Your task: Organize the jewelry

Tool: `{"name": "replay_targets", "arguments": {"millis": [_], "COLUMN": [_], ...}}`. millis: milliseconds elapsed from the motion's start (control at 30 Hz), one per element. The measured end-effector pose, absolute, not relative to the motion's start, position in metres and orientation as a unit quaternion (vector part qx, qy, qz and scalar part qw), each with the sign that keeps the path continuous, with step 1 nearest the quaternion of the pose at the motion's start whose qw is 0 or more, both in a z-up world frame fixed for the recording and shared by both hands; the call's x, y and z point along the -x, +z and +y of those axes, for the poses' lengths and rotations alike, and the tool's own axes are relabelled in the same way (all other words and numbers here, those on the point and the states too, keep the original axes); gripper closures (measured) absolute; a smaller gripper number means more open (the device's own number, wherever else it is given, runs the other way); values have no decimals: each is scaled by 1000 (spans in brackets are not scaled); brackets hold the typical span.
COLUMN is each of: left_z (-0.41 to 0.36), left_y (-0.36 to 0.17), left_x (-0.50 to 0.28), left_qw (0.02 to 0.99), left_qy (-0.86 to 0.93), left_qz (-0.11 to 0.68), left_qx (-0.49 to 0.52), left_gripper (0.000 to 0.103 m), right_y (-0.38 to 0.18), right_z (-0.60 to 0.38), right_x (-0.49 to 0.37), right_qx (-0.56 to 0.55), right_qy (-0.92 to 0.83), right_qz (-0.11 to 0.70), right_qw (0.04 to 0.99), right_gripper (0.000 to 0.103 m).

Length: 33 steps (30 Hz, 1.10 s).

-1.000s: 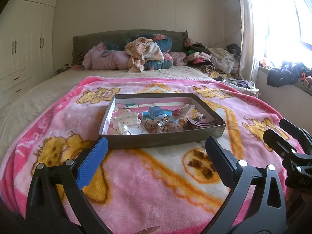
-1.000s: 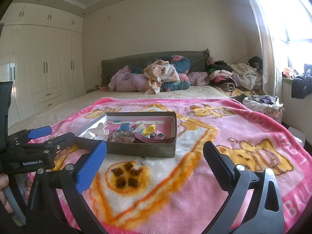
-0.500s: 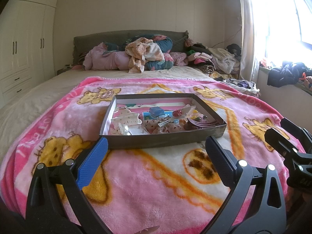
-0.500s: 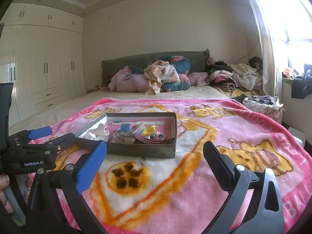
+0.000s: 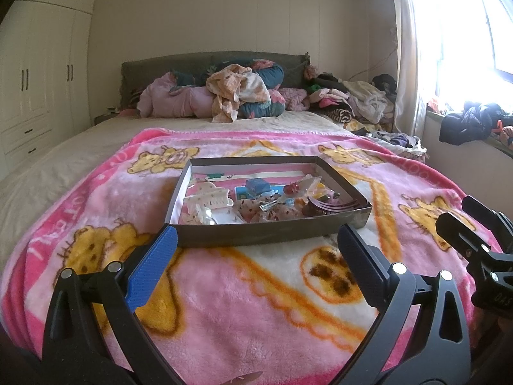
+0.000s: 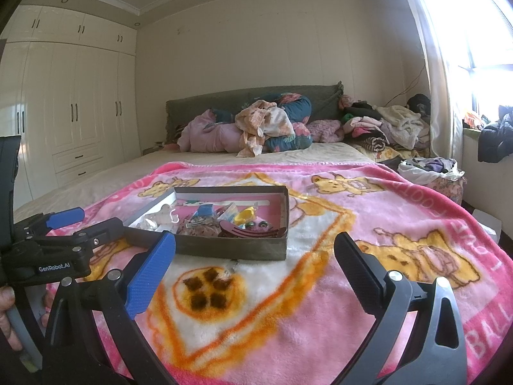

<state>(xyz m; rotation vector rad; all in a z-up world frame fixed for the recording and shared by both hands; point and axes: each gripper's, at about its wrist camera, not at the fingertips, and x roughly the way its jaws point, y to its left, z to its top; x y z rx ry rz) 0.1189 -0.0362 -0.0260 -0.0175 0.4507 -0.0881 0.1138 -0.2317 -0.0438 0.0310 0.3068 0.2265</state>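
Jewelry and hair pieces heaped in a shallow dark cardboard tray (image 5: 272, 235) on a pink cartoon-bear blanket (image 5: 256, 304) spread over the near half of a bed. White claw clip (image 5: 210, 197) at the tray's left side, small blue box (image 5: 256, 185) near the middle, metal snap clip (image 5: 268, 205) lying on speckled fabric, red beads (image 5: 292, 188) beside a clear wrapper, dark maroon comb (image 5: 333, 207) in the near right corner. From the right wrist view, same tray (image 6: 237, 250) seen further left, comb (image 6: 250, 232) against its near wall, yellow piece (image 6: 245, 215) behind it, something small and glinting (image 6: 231, 268) on the blanket just in front of the tray, too blurred to identify. Left gripper (image 5: 256, 250) spread wide, nothing between its fingers, hovering just near of the tray's front wall. Right gripper (image 6: 255, 253) likewise wide open and empty, near and to the right of the tray. Left gripper (image 6: 64, 227) also visible at the left edge of the right view, a hand (image 6: 8, 317) on its handle. Rumpled clothes and pillows (image 5: 237, 96) piled at the far headboard, white wardrobe (image 6: 73, 112) on the left, bright window (image 5: 465, 32) on the right.
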Motion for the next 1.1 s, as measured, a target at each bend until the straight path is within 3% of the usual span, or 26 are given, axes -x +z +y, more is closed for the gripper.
{"name": "replay_targets", "arguments": {"millis": [833,1100], "left_z": [-25,51], "left_y": [-26,-51], "left_x": [-144,-218], "left_qw": [971,952], "left_qy": [-33,77], "left_qz": [235,296], "left_qx": [20,23], "left_gripper": [11,11], "right_y": [-41,-54], "right_z": [-250,-328], "right_x": [-116,-191], "right_qx": [-16,-48], "right_qy": [89,-9], "right_qz": [159,239], "right_qw": [983,970], "right_gripper": [6,6]}}
